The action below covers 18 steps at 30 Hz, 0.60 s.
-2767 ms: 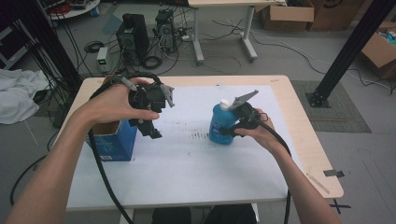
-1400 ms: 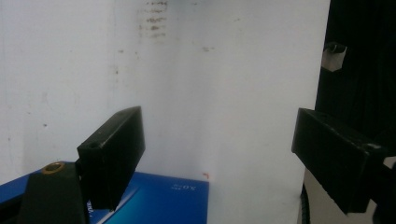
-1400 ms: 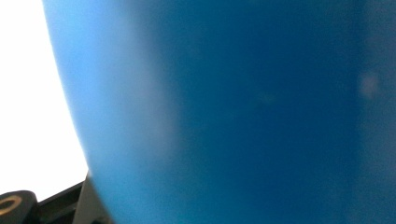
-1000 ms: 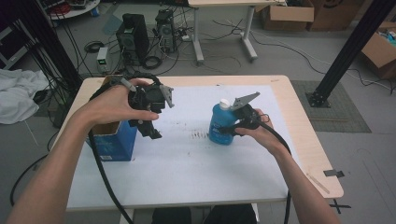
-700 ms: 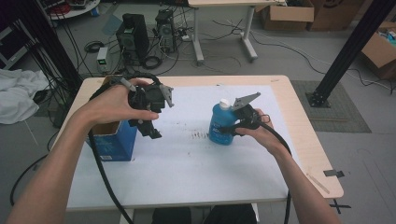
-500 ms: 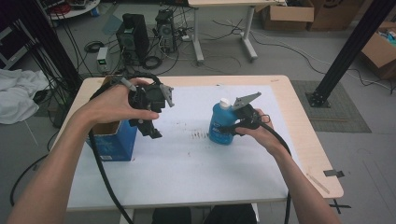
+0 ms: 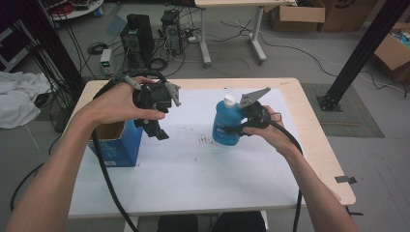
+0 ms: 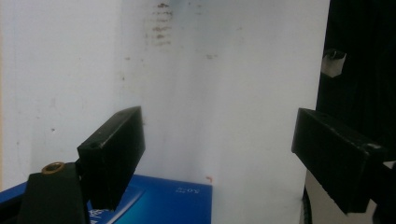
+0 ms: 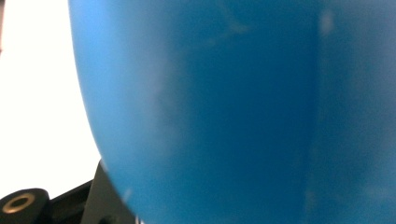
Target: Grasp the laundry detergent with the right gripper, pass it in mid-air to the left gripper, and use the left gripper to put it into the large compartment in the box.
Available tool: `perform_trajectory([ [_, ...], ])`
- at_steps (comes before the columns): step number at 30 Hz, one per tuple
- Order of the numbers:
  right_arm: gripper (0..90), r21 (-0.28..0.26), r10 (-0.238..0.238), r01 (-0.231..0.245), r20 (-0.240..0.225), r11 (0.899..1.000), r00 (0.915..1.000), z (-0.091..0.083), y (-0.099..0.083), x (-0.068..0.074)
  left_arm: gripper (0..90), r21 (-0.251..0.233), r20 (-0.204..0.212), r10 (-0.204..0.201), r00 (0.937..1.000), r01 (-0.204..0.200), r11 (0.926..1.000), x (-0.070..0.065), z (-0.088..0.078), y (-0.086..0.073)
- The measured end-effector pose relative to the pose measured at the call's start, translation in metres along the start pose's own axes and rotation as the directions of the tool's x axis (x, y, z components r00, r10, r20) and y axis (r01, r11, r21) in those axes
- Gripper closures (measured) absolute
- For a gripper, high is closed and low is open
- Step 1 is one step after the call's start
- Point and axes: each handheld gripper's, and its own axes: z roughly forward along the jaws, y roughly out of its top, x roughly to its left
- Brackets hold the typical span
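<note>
A blue bottle (image 7: 226, 124) with a white cap hangs upright just over the white table top (image 7: 193, 169), right of centre. My right gripper (image 7: 234, 129) is shut on its side from the right. In the right gripper view the bottle's blue wall (image 9: 233, 112) sits close against the lens. An open blue cardboard box (image 7: 116, 145) stands at the table's left. My left gripper (image 7: 155, 129) hovers beside the box's right edge, pointing down. Its jaws stand wide open with nothing between them (image 8: 219, 144), above a corner of the box (image 8: 154, 205).
Dark smudges mark the table top (image 7: 205, 140) between box and bottle. Behind the table, computer towers (image 7: 138, 34) and cables lie on the floor. A black post (image 7: 362, 53) stands at the right, cardboard boxes (image 7: 300, 12) at the back, and a white cloth (image 7: 19, 96) at the left.
The right hand has risen a little, lifting the blue bottle off the table. The left hand and its gripper have kept still.
</note>
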Motion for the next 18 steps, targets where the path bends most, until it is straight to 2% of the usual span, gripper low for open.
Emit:
perform_trajectory([
  [6,45.2,-0.001,-0.033,0.033,-0.021,0.999,0.9993,-0.008,0.015,0.007,17.9,0.003,-0.002,0.005,1.0,-0.005,1.0,0.001,-0.005,0.003],
  [9,45.2,0.01,-0.064,0.064,-0.036,0.998,0.9973,-0.011,0.024,0.013,17.9,-0.002,-0.004,0.005,1.0,-0.005,1.0,0.003,-0.01,0.005],
  [18,45.1,0.018,-0.112,0.113,-0.071,0.993,0.9912,-0.014,0.042,0.029,17.8,-0.062,-0.003,0.023,0.9997,-0.023,0.9978,0.008,-0.028,0.018],
])
